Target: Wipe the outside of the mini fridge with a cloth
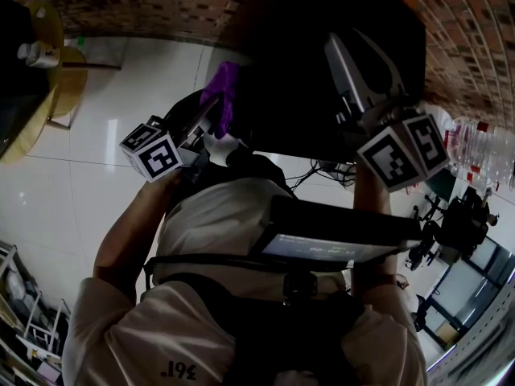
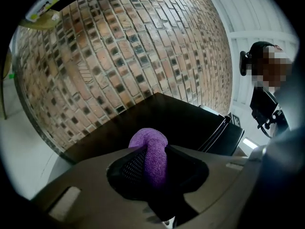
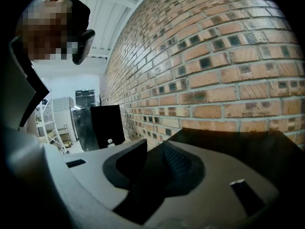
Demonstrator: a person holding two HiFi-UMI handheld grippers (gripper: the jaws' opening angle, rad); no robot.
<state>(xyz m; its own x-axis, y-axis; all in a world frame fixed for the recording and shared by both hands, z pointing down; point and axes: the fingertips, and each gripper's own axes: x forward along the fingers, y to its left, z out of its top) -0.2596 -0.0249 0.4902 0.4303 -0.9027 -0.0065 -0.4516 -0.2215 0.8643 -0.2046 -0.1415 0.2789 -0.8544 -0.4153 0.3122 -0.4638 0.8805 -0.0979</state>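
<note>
Head view: the black fridge [image 1: 322, 22] stands against the brick wall [image 1: 145, 2], on the white floor [image 1: 121, 103]. A purple cloth [image 1: 224, 87] is at the fridge's left edge, clamped in the left tool [image 1: 212, 112]. Whether it touches the fridge I cannot tell. Left gripper view shows the cloth [image 2: 150, 151] bunched between the pads, with the fridge [image 2: 157, 113] just beyond. The right tool [image 1: 354, 51] is over the fridge top near its right edge. Its jaws are narrowly apart and empty in the right gripper view [image 3: 152, 161].
</note>
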